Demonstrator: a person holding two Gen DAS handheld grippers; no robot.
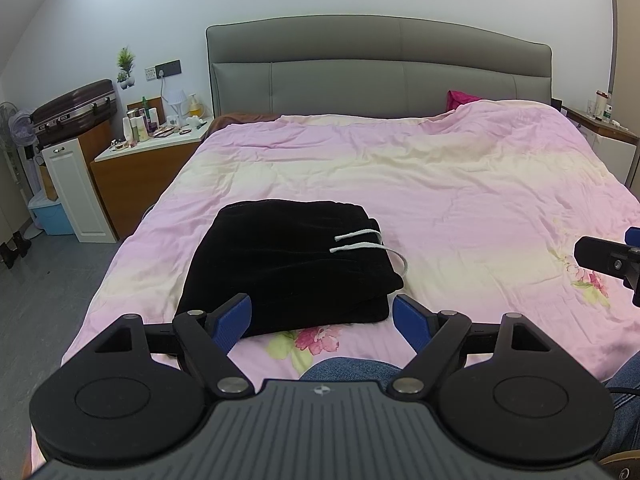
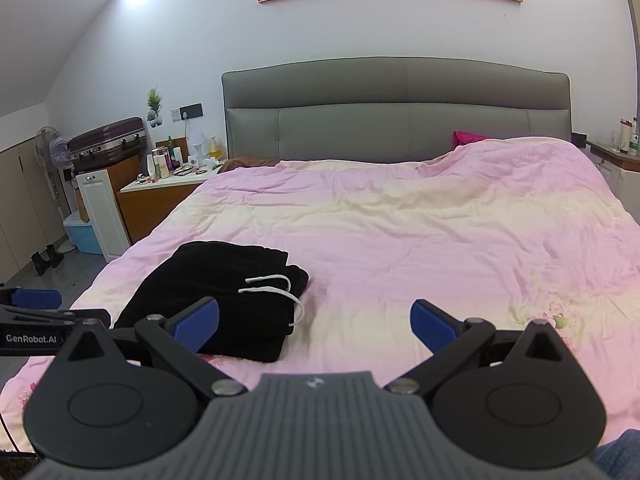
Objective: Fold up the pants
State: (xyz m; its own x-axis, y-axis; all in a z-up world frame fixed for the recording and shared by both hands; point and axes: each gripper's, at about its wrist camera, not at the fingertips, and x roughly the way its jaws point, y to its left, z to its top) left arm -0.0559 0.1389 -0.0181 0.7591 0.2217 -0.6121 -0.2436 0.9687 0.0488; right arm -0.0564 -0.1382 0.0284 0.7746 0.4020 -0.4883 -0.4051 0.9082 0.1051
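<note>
Black pants [image 1: 288, 264] lie folded into a compact rectangle on the pink bedspread [image 1: 400, 184], with a white drawstring [image 1: 356, 240] across the top right. My left gripper [image 1: 322, 320] stands open just in front of the bundle's near edge, holding nothing. In the right wrist view the same pants [image 2: 216, 300] lie left of centre, and my right gripper [image 2: 316, 322] is open over bare bedspread [image 2: 400, 240] to their right, its left finger [image 2: 198, 322] overlapping the bundle's near edge in view. Each gripper shows at the edge of the other's view.
A grey padded headboard [image 1: 380, 76] closes the far side. A nightstand [image 1: 152, 148] crowded with bottles, a white cabinet [image 1: 76, 192], a suitcase [image 1: 76, 108] and a blue bin [image 1: 54, 216] stand left of the bed. Another nightstand [image 1: 600, 124] is at the right. A person's jeans-clad knee [image 1: 352, 368] is below.
</note>
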